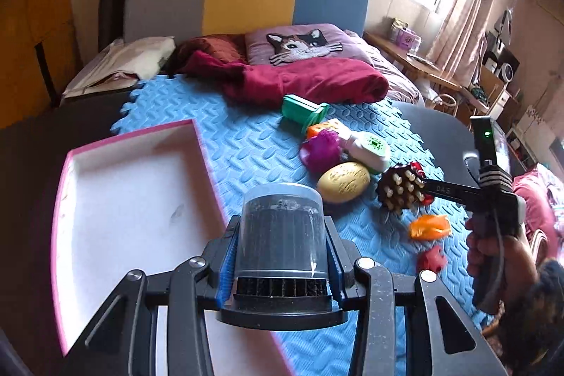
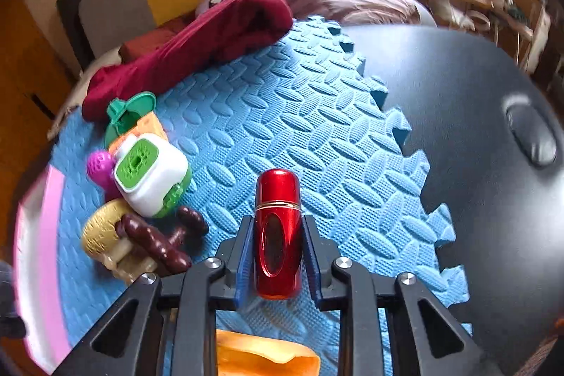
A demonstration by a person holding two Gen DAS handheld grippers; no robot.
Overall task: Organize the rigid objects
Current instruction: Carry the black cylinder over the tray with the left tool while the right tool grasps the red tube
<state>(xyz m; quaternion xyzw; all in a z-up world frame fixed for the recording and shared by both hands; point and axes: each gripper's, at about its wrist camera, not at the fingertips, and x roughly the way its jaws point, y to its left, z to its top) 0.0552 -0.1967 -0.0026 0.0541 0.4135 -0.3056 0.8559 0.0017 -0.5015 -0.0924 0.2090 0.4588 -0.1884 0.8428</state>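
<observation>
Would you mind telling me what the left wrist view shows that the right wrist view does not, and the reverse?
Only the left wrist view shows the left tool clamped on a dark cylindrical container, the white inside of the pink-rimmed tray and the cat pillow. Only the right wrist view shows the right tool gripping a red metallic capsule. Both share the blue foam mat, the maroon cloth, the green-and-white toy and the yellow oval toy.
</observation>
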